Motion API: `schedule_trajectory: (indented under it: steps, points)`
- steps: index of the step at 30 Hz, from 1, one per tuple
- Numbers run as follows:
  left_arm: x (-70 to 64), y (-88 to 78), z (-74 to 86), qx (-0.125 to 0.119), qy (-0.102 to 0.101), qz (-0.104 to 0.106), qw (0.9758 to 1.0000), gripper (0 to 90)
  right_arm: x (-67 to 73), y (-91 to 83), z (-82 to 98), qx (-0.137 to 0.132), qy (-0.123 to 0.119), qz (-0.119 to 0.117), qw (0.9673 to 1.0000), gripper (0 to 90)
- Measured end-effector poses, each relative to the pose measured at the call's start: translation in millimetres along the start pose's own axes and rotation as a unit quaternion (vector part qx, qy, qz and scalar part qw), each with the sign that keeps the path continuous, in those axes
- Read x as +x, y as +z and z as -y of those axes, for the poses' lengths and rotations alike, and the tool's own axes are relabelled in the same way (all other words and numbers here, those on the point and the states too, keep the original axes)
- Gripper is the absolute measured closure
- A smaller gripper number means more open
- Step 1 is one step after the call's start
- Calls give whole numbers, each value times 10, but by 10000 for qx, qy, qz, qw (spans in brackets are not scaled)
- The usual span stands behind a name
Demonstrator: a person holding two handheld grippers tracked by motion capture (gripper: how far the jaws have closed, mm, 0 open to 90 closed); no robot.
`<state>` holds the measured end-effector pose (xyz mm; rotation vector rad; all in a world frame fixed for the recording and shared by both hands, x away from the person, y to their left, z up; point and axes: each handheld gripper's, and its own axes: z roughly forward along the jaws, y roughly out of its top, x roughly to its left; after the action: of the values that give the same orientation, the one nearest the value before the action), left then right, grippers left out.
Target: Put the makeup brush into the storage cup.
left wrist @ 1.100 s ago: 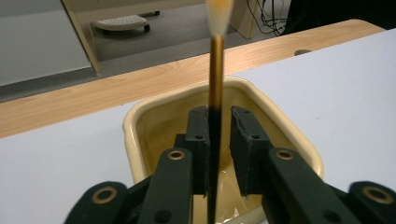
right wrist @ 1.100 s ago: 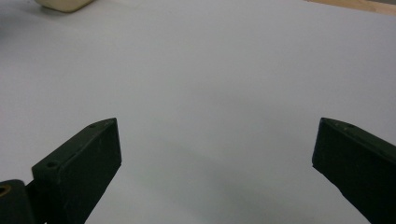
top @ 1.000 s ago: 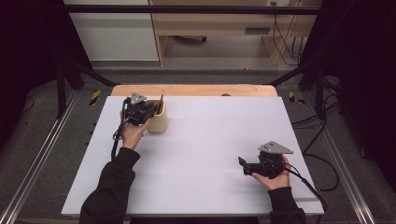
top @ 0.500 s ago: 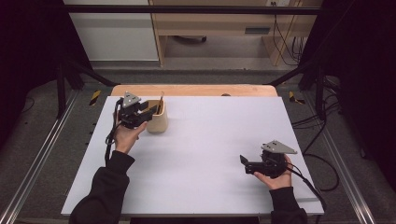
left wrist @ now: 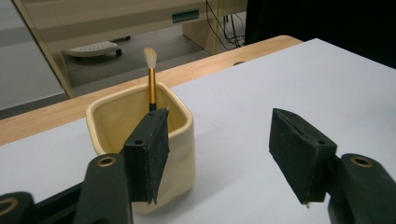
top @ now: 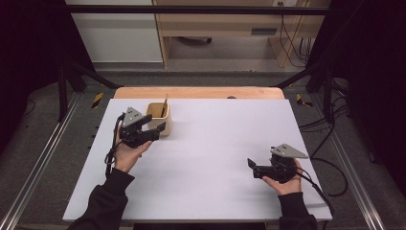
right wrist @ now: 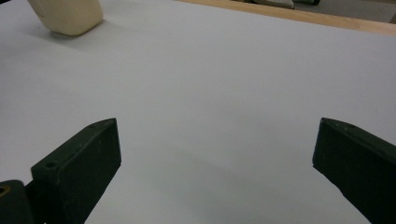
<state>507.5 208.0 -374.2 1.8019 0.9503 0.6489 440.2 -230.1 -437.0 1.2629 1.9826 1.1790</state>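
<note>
Two grippers over white table (top: pixel 201 191). Left gripper (top: pixel 160 129) beside cream square cup (left wrist: pixel 140 135) at far left; makeup brush (left wrist: pixel 151 74) stands inside, bristles up. Jaws have just been opening, nothing between them. Right gripper (top: pixel 250 165) rests near right, jaws wide, empty. Likely withdrawing: back away level, avoid clipping cup wall or tipping brush

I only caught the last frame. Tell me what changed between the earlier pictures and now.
The left gripper drew back from the cream cup toward the near left; its jaws have just been opening, with nothing between them. The makeup brush stands in the cup, upright and let go. The cup kept its place on the white table, and the right gripper stayed put, open and empty.
</note>
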Motion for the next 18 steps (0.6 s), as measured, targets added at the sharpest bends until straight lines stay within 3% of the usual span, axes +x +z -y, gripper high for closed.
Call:
schedule_trajectory:
  steps: [9,18]
  points:
    - [-146,-187,213,45,66,98,9999,282,2,-22,-9,-50,-33,-48,10000,8]
    - [-217,-285,507,181,-51,72,9998,202,-1,-47,-17,-122,-55,-80,9999,5]
